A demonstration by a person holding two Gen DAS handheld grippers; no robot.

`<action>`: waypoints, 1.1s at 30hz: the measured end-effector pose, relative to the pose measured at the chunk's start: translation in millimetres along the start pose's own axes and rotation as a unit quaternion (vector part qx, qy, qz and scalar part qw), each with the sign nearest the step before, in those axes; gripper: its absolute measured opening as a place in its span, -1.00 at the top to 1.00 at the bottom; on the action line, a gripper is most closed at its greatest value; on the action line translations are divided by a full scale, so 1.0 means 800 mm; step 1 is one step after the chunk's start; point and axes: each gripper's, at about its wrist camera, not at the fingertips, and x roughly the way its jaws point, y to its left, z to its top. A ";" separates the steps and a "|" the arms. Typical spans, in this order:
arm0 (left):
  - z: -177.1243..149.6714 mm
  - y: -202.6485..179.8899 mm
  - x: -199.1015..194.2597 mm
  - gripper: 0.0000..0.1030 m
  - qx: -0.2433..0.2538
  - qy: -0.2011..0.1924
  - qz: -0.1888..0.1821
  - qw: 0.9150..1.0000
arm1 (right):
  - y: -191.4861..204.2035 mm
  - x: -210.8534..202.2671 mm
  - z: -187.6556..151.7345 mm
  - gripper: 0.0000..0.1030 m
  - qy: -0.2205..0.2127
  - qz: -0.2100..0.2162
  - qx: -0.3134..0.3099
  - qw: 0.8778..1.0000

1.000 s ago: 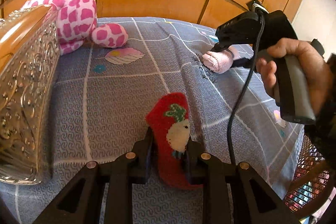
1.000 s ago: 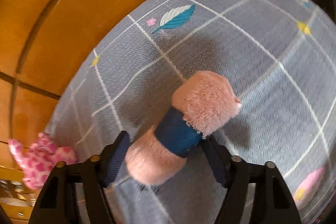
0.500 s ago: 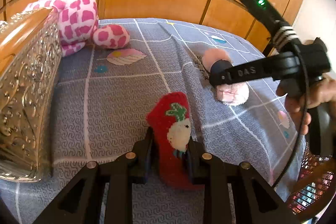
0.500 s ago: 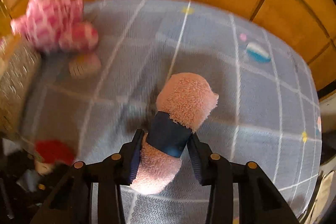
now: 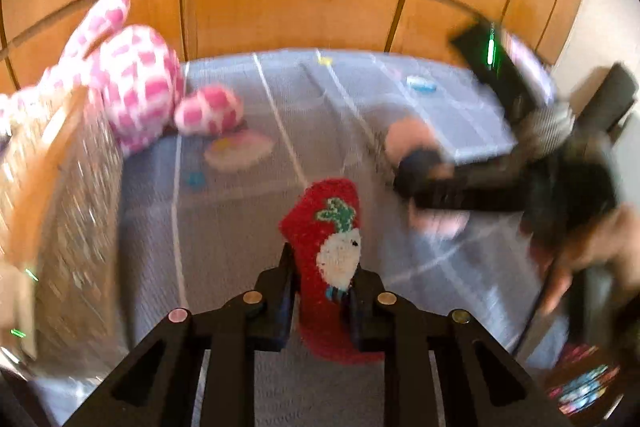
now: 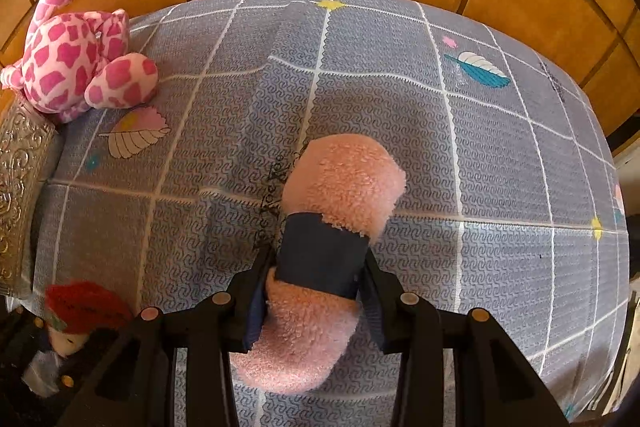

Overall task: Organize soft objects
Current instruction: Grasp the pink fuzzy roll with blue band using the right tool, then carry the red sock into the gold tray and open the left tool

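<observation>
A red sock (image 5: 320, 211) with a white and green figure stands between the pads of my left gripper (image 5: 322, 279). Its jaws are closing and press on the sock, just above the grey checked bedsheet (image 6: 480, 167). My right gripper (image 6: 318, 267) is shut on a pink fuzzy roll (image 6: 344, 175), its pads on the roll's dark blue band. In the blurred left wrist view that roll (image 5: 408, 135) hangs right of the sock, with a hand behind it. The right wrist view shows the red sock (image 6: 86, 311) at lower left.
A pink-and-white spotted plush toy (image 6: 76, 67) lies at the far left against the wooden headboard (image 5: 288, 7). An embossed silver box (image 5: 72, 219) stands along the left side of the bed. A woven basket (image 5: 584, 383) sits beyond the bed's right edge.
The right gripper rolled round, its jaws closed on the pink roll, and it carried it nearer the sock. The left gripper rose a little with the red sock.
</observation>
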 end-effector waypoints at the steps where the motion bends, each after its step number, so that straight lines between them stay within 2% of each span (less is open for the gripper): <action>1: 0.010 0.002 -0.008 0.58 -0.002 -0.006 0.000 1.000 | 0.002 0.000 0.001 0.21 0.000 -0.001 -0.002 1.000; 7: 0.089 0.055 -0.060 0.58 -0.041 -0.044 0.026 0.998 | 0.018 -0.002 -0.002 0.21 -0.007 -0.012 -0.019 1.000; 11: 0.126 0.123 -0.094 0.58 -0.076 -0.063 0.088 0.991 | 0.037 -0.006 -0.009 0.21 -0.011 -0.020 -0.028 0.999; 14: 0.132 0.189 -0.117 0.58 -0.130 -0.068 0.132 0.980 | 0.041 -0.009 -0.013 0.21 -0.012 -0.022 -0.032 0.999; 18: 0.110 0.261 -0.154 0.58 -0.175 -0.072 0.182 0.965 | 0.048 -0.009 -0.016 0.21 -0.014 -0.026 -0.040 0.999; 22: 0.065 0.298 -0.192 0.58 -0.191 -0.072 0.203 0.958 | 0.046 -0.020 -0.019 0.21 -0.016 -0.030 -0.048 0.998; 25: 0.026 0.305 -0.219 0.58 -0.200 -0.076 0.204 0.955 | 0.051 -0.022 -0.022 0.21 -0.018 -0.035 -0.055 0.998; 30: -0.040 0.311 -0.264 0.58 -0.231 -0.092 0.184 0.951 | 0.060 -0.027 -0.026 0.21 -0.021 -0.040 -0.063 0.997; 33: -0.082 0.318 -0.299 0.58 -0.258 -0.106 0.183 0.943 | 0.063 -0.028 -0.028 0.21 -0.023 -0.044 -0.069 0.996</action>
